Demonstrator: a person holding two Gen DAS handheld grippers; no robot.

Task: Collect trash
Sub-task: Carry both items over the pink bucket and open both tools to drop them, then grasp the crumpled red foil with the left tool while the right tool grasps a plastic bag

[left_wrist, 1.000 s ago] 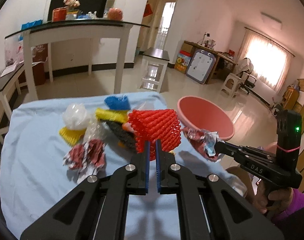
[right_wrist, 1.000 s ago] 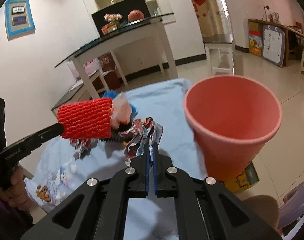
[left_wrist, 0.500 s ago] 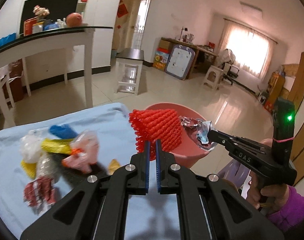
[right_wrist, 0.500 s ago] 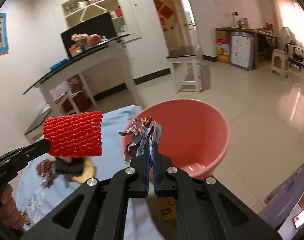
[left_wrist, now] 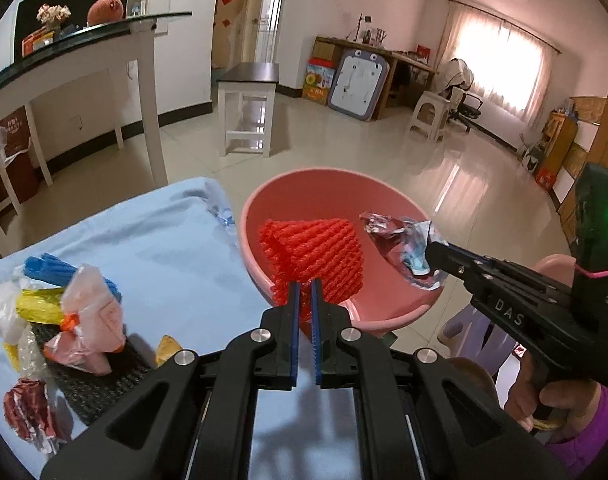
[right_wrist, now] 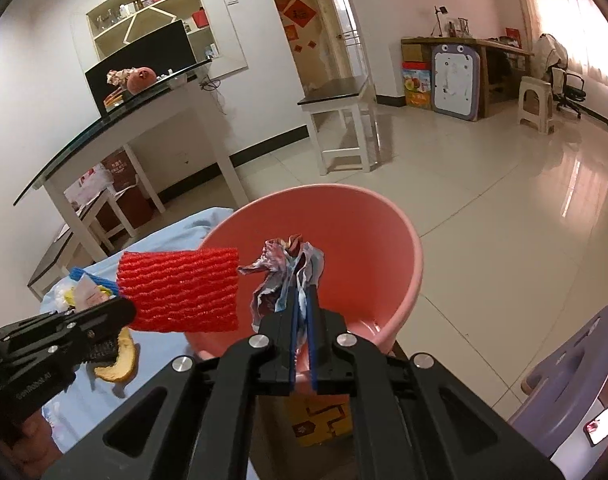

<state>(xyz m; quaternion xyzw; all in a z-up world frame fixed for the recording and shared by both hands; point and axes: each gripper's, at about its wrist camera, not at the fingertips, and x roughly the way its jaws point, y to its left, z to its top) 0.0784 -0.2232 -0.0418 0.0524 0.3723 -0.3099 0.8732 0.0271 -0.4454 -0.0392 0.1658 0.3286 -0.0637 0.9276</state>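
Observation:
My left gripper is shut on a red foam net sleeve and holds it over the open pink bin. My right gripper is shut on a crumpled foil wrapper, also over the bin. The sleeve hangs just left of the wrapper in the right wrist view. The wrapper shows in the left wrist view at the tip of the right gripper. More trash lies on the blue-covered table: a pink bag, yellow and blue sleeves and a red wrapper.
A black mesh piece and a peel lie near the table's right edge. A purple stool stands right of the bin. A glass-top table and a small white table stand beyond on the tiled floor.
Both grippers have swung right from the trash pile on the table to above the pink bin, each carrying its piece. The grips have not changed.

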